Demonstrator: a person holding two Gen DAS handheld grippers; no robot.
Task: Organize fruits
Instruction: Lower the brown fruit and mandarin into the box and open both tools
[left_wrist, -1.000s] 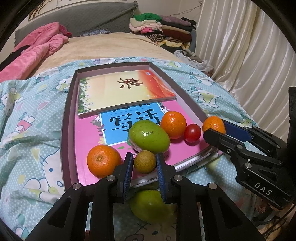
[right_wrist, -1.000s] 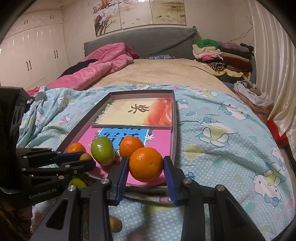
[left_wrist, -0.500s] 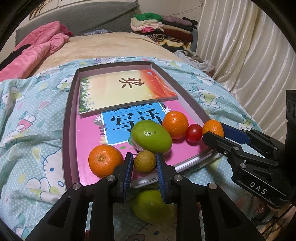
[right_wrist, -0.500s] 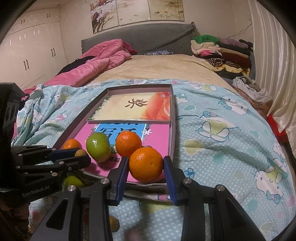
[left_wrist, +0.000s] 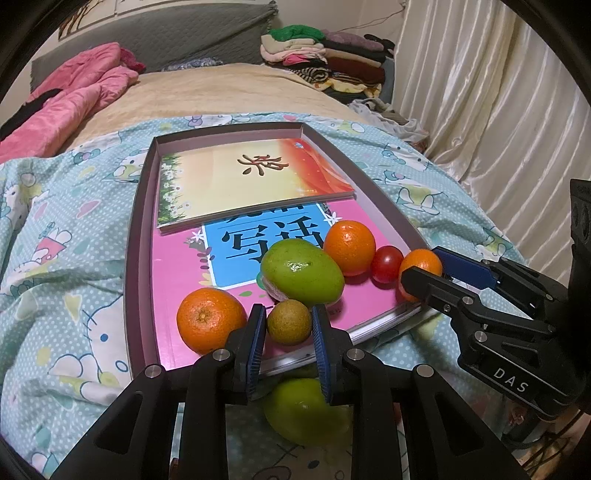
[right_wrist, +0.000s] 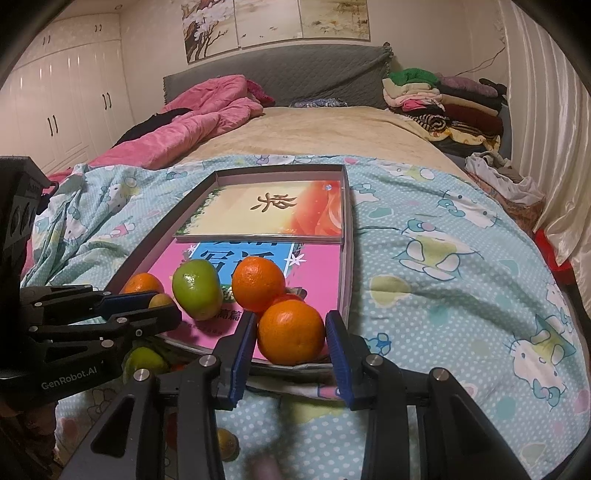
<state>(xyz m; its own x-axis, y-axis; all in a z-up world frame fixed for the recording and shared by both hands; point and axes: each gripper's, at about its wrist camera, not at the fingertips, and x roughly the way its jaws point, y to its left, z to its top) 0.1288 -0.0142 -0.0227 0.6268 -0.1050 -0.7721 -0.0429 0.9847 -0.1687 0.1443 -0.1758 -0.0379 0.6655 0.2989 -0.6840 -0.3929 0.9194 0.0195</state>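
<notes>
- Two fruits are gripped at this moment: the left hand-held gripper is closed on a small brown-green fruit, and the right hand-held gripper is closed on an orange.
- Both fruits sit at the near end of the shallow box on the bed, over the pink book. I cannot tell if they rest on it or are just lifted.
- Other fruits in the box: a big green fruit, an orange at the left, another orange and a small red tomato beside it.
- One more green fruit lies on the blanket, outside the box, below the left gripper.
- The step, as I judge it, is placing or arranging the two held fruits. The next move calls for either a gentle release, so the round fruits do not roll off the book edge, or a lift to a better place.
- Compared with one second before, almost nothing differs: both grippers keep the same grip and the same position, and the fruits did not shift.
</notes>
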